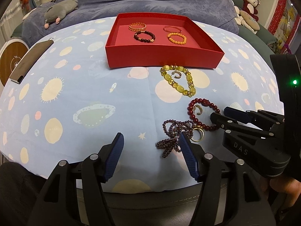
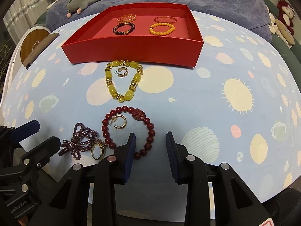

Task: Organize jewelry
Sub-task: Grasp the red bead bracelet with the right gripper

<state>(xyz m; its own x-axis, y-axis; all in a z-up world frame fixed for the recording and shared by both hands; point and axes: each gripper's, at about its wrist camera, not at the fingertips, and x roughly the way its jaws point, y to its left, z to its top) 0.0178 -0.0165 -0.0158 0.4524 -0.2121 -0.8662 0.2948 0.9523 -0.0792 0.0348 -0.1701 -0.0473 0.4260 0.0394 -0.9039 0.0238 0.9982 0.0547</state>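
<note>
A dark red bead bracelet [image 2: 138,114] lies on the planet-print cloth with a gold hoop earring [image 2: 120,124] inside it. My right gripper [image 2: 150,137] is open, and the bracelet's right arc sits between its pads without being pressed. Left of it lie a tangled purple bead string [image 2: 82,137] and a gold ring [image 2: 97,150]. My left gripper [image 1: 151,141] is open over bare cloth, its right finger just in front of the purple string [image 1: 169,143]. A yellow-green bracelet [image 2: 111,89] rings a second hoop earring [image 2: 123,72]. The red box [image 2: 131,50] holds several bracelets.
A brown case [image 1: 30,60] lies at the cloth's left edge beside a round wooden disc [image 1: 11,62]. A grey plush [image 1: 60,12] rests on the blue blanket behind the box. A red plush monkey [image 1: 250,1] sits at the far right.
</note>
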